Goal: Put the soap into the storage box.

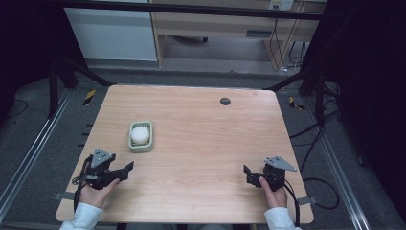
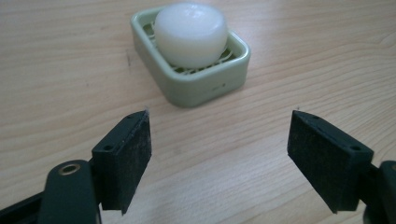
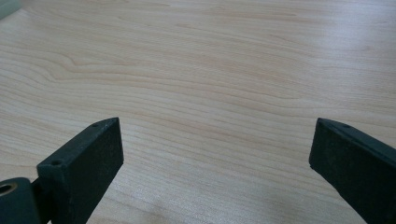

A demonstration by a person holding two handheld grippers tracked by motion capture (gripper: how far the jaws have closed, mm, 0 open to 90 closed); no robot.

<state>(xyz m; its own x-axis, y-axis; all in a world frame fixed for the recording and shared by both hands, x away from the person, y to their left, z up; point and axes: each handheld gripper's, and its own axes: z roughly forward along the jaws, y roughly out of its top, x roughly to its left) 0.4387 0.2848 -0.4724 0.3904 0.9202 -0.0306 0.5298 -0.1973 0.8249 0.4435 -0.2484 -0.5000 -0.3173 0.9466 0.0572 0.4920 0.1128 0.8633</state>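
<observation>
Your left gripper point(image 2: 219, 149) holds its matte black jaws apart over pale wood grain; just beyond sits the ribbed green soap dish point(image 2: 201, 84) cradling a smooth, round white soap point(image 2: 191, 32). From above, your right gripper point(image 1: 253, 175), jaws spread, rests well apart on the table point(image 1: 210, 143).

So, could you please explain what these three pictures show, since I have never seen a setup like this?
A person sits at a wooden table and holds a hand-operated two-jaw gripper in each hand. The high view looks down from above: the left gripper and the right gripper sit near the table's front edge. The other two pictures come from cameras riding on the grippers, looking along their black jaws. On the table lies a green soap dish with a white soap bar in it, just ahead of the left gripper. Both grippers are open and hold nothing.
</observation>
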